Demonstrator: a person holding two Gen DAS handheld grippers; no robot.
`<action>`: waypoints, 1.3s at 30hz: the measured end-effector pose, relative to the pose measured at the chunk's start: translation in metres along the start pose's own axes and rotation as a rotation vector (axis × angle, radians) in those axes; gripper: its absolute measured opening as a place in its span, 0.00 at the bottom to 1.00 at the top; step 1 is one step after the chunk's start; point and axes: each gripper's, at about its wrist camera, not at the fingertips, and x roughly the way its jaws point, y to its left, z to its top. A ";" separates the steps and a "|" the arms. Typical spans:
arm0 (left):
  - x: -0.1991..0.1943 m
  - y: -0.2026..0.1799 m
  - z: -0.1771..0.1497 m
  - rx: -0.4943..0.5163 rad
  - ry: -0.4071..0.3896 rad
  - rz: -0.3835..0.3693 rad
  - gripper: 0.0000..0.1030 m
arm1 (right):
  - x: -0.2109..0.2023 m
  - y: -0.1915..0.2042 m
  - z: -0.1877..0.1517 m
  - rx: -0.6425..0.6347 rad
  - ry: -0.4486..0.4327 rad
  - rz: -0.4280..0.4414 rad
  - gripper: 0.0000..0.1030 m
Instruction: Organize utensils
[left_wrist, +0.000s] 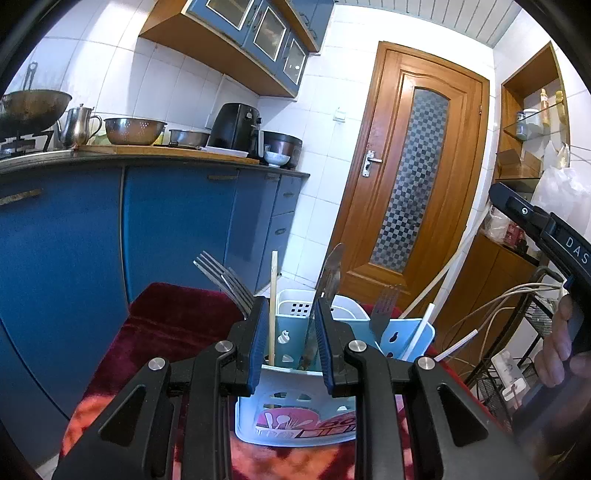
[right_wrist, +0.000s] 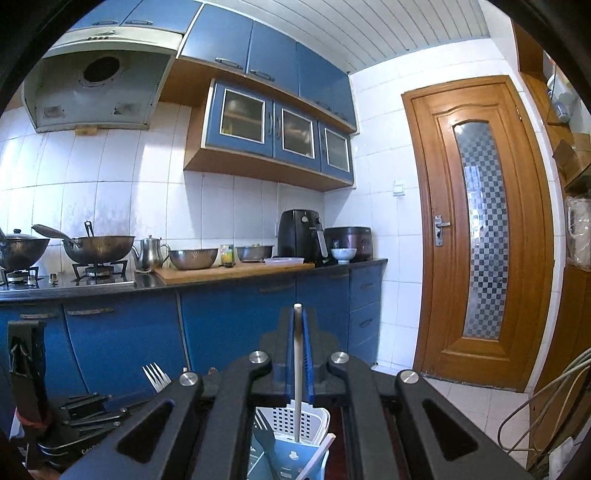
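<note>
Gripper jaws on the right gripper (right_wrist: 298, 354) are pinched on a white chopstick (right_wrist: 297, 373), held upright with its lower end inside the pale blue utensil caddy (right_wrist: 295, 454). The left gripper (left_wrist: 291, 347) is spread around the caddy's (left_wrist: 295, 332) rim, flanking a wooden chopstick (left_wrist: 273, 306) and a knife (left_wrist: 328, 280). Forks (left_wrist: 225, 284) stand in the caddy, which rests on a red cloth (left_wrist: 166, 321).

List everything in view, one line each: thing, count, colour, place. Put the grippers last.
Caddy: one, pale blue and white, on red cloth.
Forks: several, silver, caddy's left side.
Wooden chopstick: one, tan, upright in caddy.
Knife: one, steel, in caddy.
White chopstick: one, upright over caddy.
Door: one, brown.
Air fryer: one, black, on counter.
Left gripper: open, straddling caddy.
Right gripper: shut on white chopstick.
</note>
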 end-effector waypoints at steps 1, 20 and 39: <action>-0.002 -0.001 0.001 0.001 0.000 -0.002 0.24 | 0.000 0.001 0.000 -0.004 0.002 -0.005 0.06; -0.017 -0.003 0.004 0.005 -0.003 -0.011 0.24 | -0.013 0.011 0.004 -0.021 0.006 -0.008 0.06; -0.019 -0.001 0.002 -0.002 0.005 -0.004 0.24 | -0.032 0.012 0.026 -0.033 -0.074 -0.047 0.06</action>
